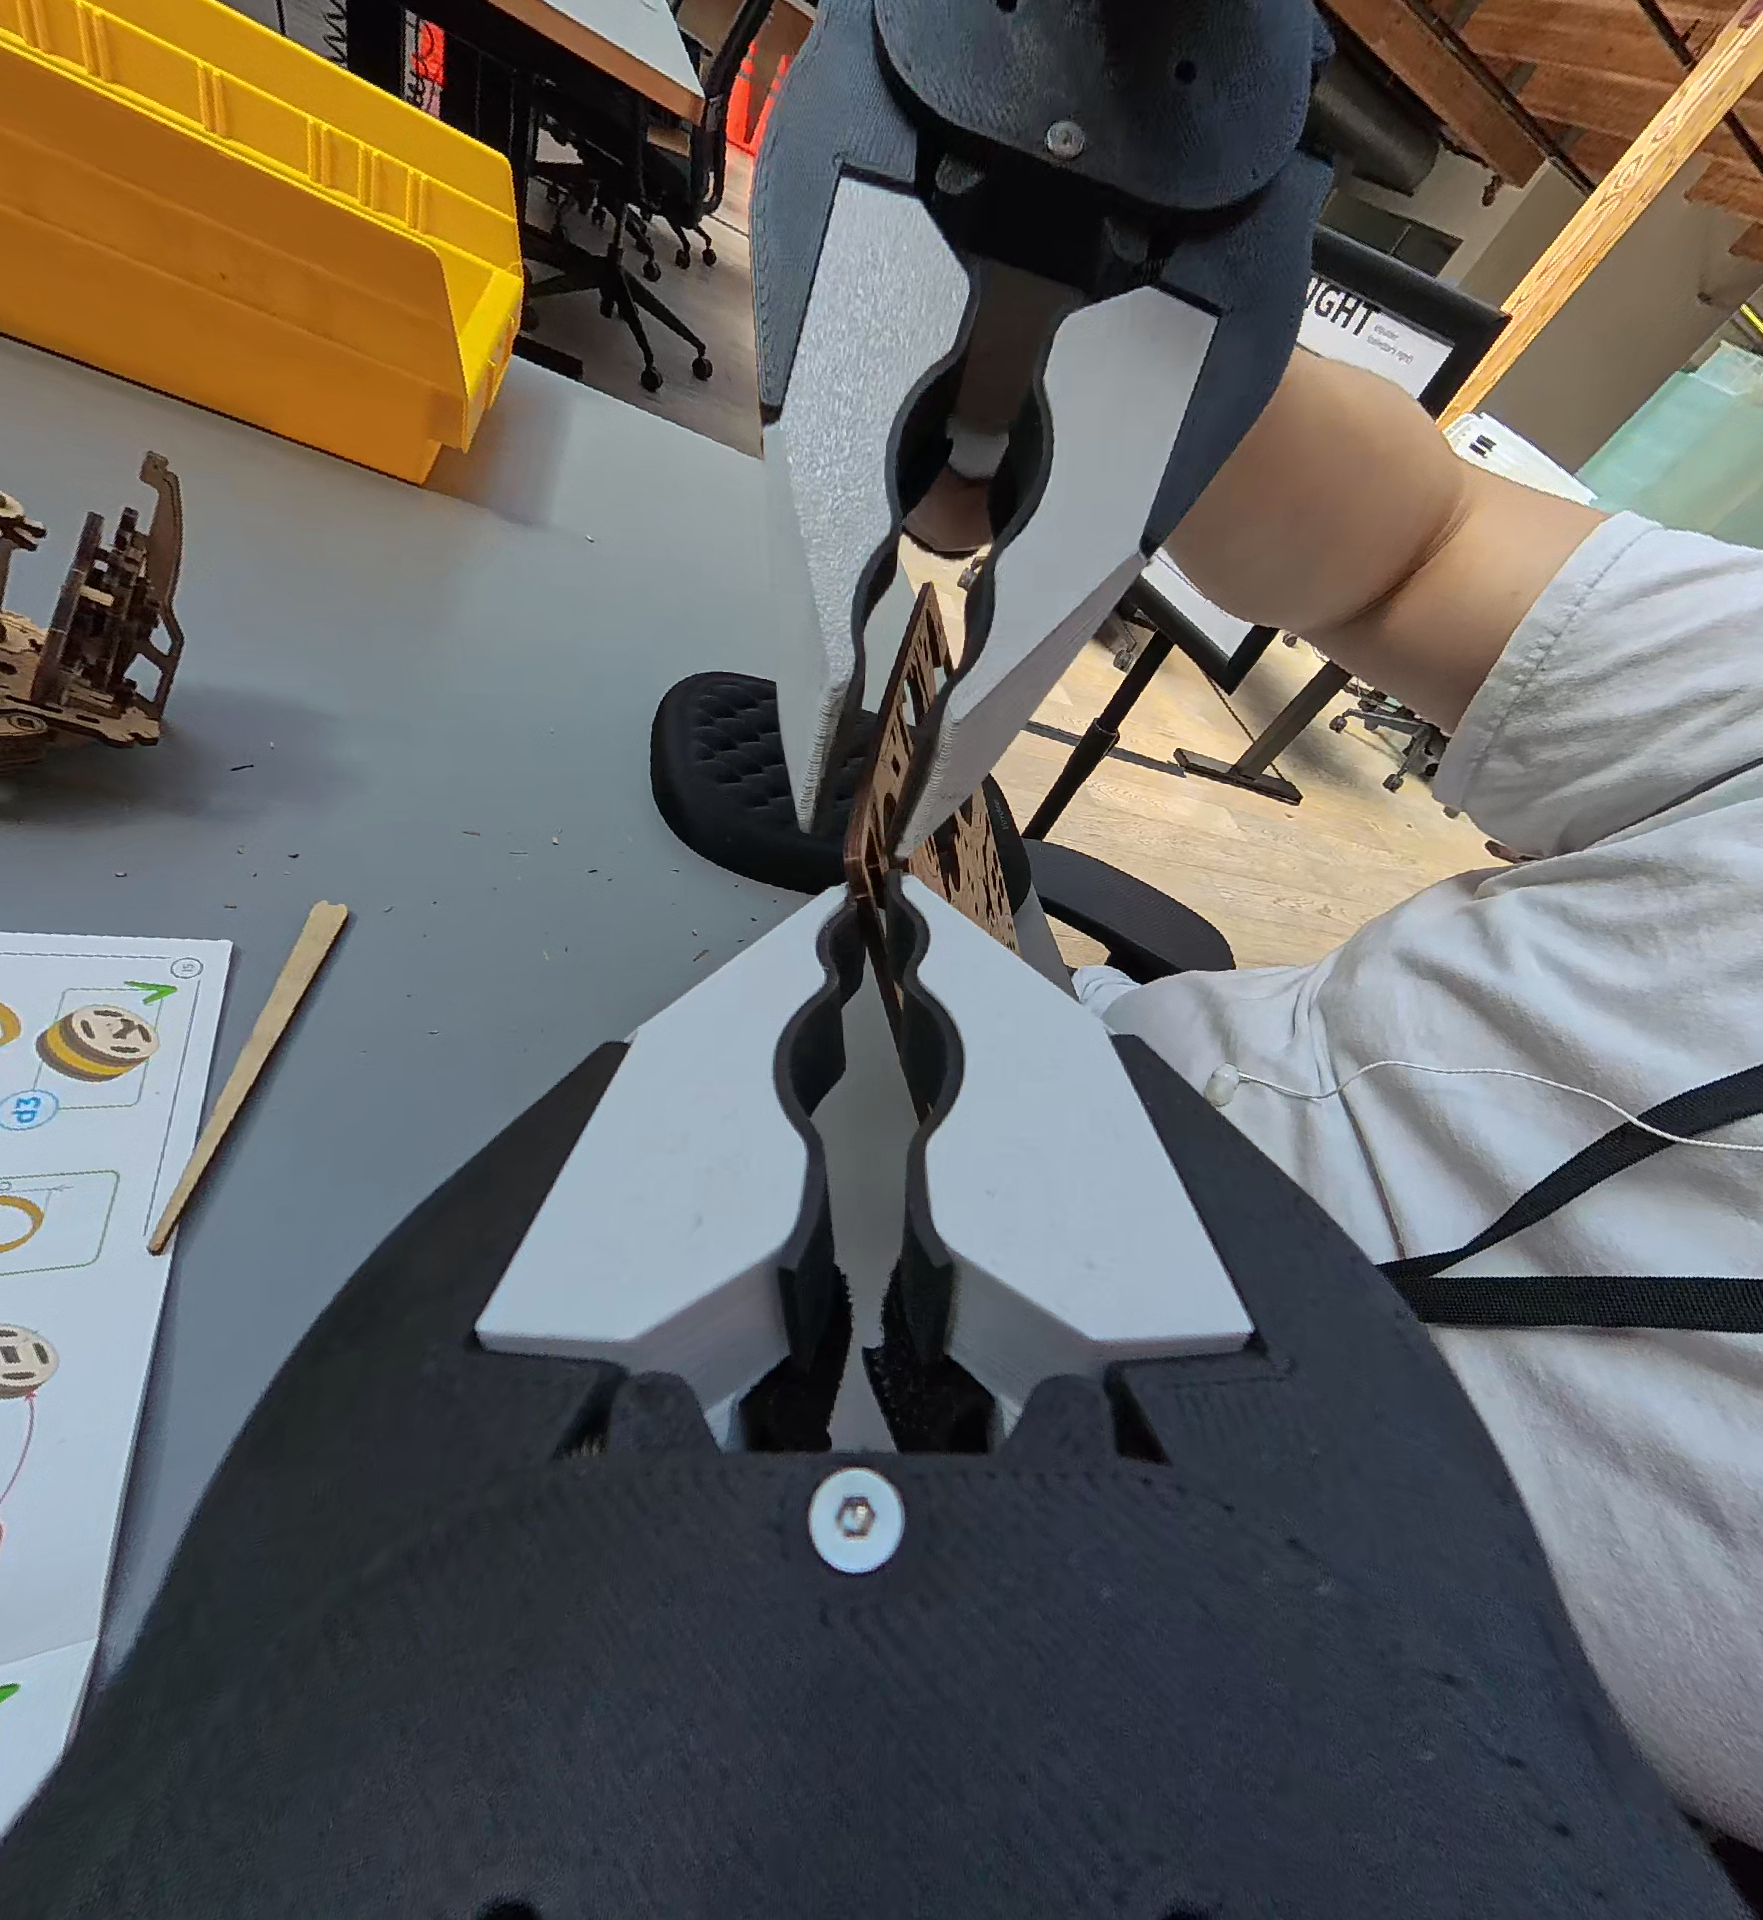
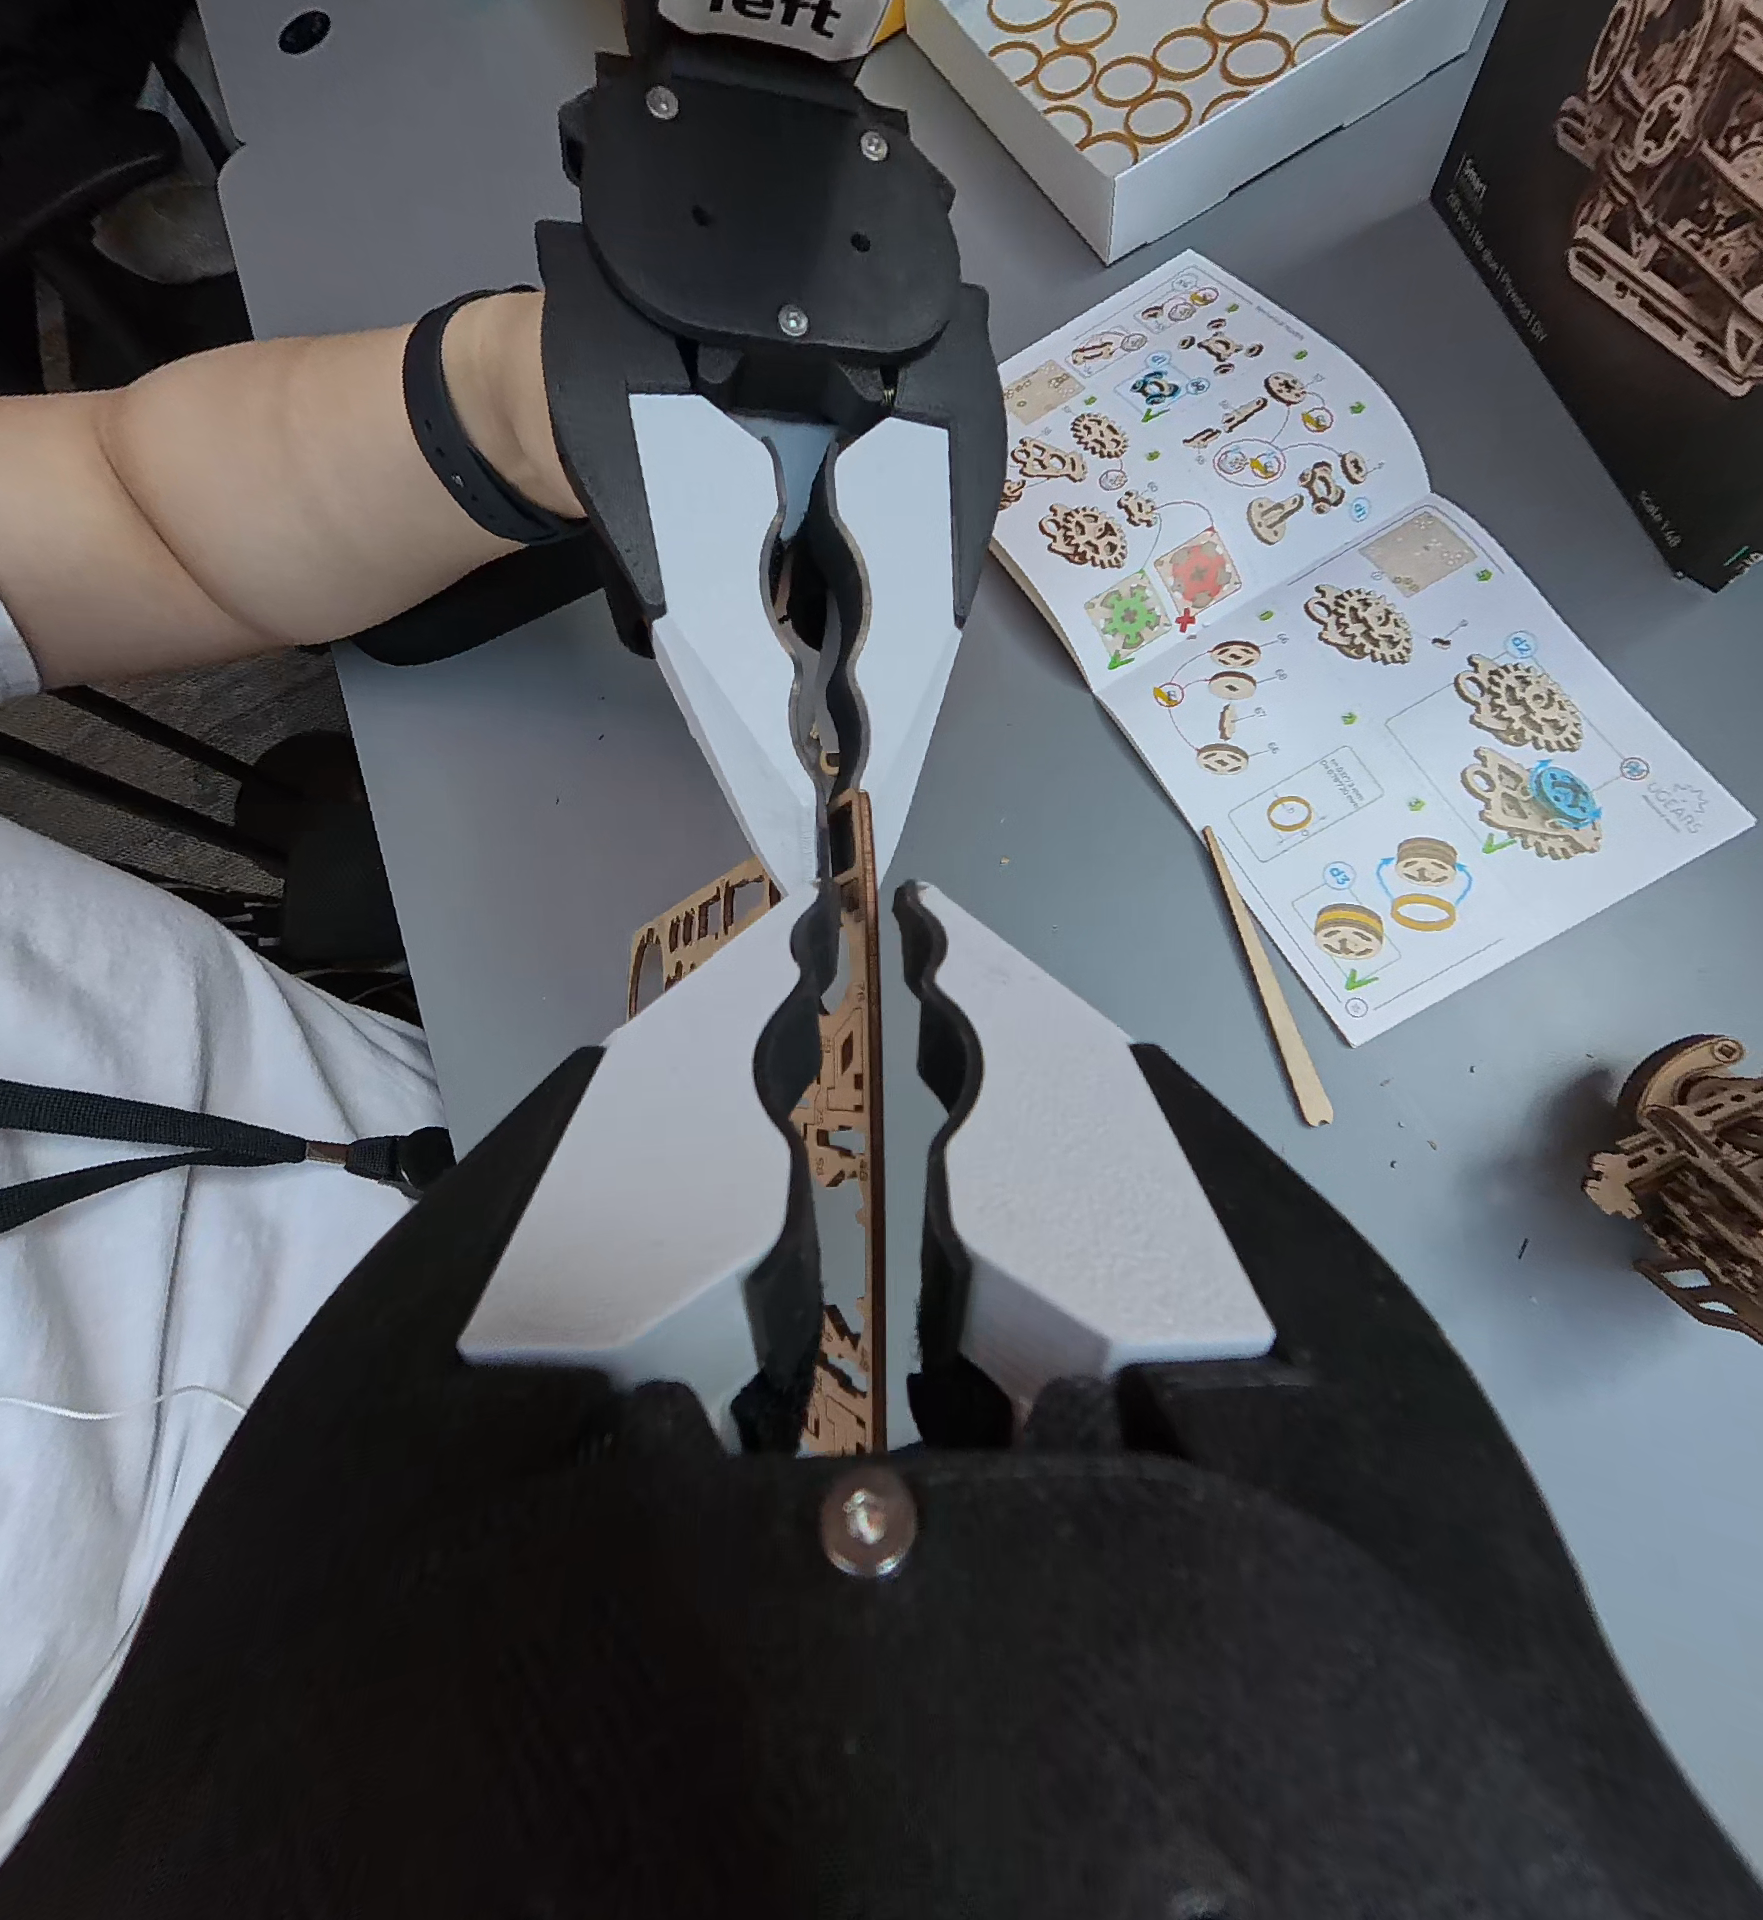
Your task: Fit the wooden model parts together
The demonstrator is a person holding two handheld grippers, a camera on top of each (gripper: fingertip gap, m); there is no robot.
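Note:
A thin laser-cut wooden parts sheet stands on edge between both grippers, over the table's near edge. My left gripper is shut on one end of it; in the right wrist view it comes in from the top. My right gripper faces it tip to tip and straddles the sheet, with its jaws slightly apart and a gap beside the wood. In the left wrist view it comes in from above. The partly built wooden model sits on the grey table, apart from both.
An open instruction booklet and a wooden stick lie on the table. Yellow bins, a white box of rings and a black product box stand farther back. The person's arms and white shirt are close by. My left and right fingertips are right by each other. The right tips stand about 20 centimeters off the partly built wooden model.

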